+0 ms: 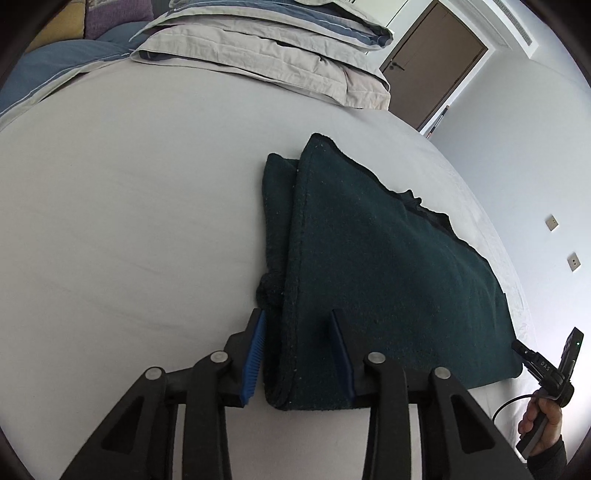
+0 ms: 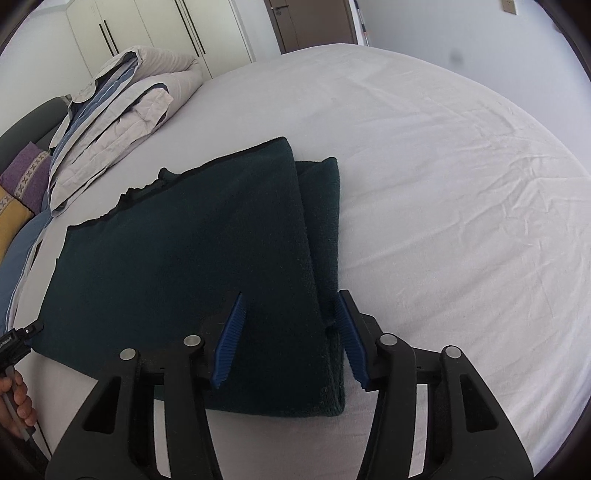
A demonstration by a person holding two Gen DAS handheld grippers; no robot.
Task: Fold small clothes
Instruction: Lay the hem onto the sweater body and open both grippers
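A dark green fleece garment (image 1: 388, 266) lies folded flat on the white bed sheet (image 1: 129, 221), with a narrower folded layer showing along one side. My left gripper (image 1: 297, 314) straddles the garment's near corner. Its left pad sits just beside the folded edge and its right finger lies over the cloth, with the jaws apart and no visible pinch. My right gripper (image 2: 291, 295) straddles the opposite near corner of the garment (image 2: 184, 258) the same way, jaws apart. Each wrist view catches the other gripper at its edge, the right gripper (image 1: 546, 365) and the left gripper (image 2: 14, 339), each held by a hand.
Folded grey and blue bedding (image 1: 258, 48) is stacked at the head of the bed, also seen as bedding (image 2: 118, 103) beside purple and yellow cushions (image 2: 22, 184). A brown door (image 1: 436, 62) and white wardrobes (image 2: 155, 33) stand beyond the bed. Bare sheet (image 2: 461, 184) stretches around the garment.
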